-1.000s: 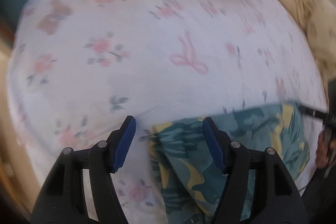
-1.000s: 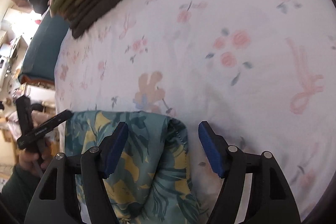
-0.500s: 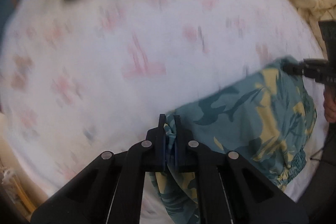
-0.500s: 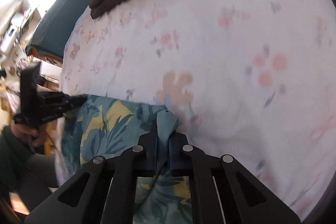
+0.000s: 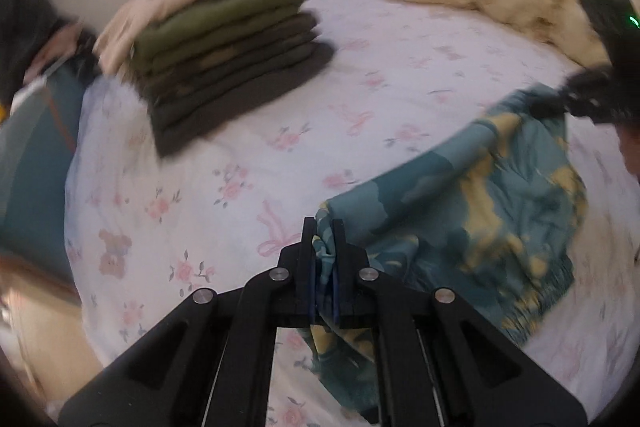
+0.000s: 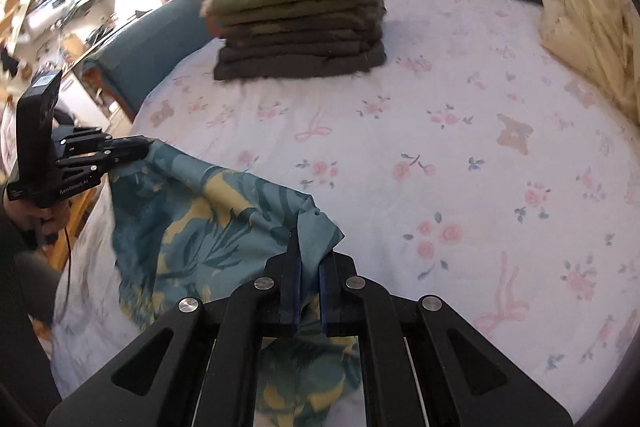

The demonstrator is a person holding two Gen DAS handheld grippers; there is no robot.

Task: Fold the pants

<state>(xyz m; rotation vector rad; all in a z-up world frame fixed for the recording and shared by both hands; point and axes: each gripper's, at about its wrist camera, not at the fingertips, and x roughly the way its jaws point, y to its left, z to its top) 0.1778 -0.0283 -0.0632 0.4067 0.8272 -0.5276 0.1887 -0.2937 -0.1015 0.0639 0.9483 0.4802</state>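
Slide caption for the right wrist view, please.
Right gripper and left gripper each pinch a corner of teal-and-yellow patterned pants over the floral bedsheet.

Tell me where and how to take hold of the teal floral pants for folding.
Grip the two corners of one edge of the teal floral pants, coming in low from the near side. Both are already pinched: the left hand-held gripper and right hand-held gripper hold them, so the cloth hangs spread between them above the floral bedsheet.
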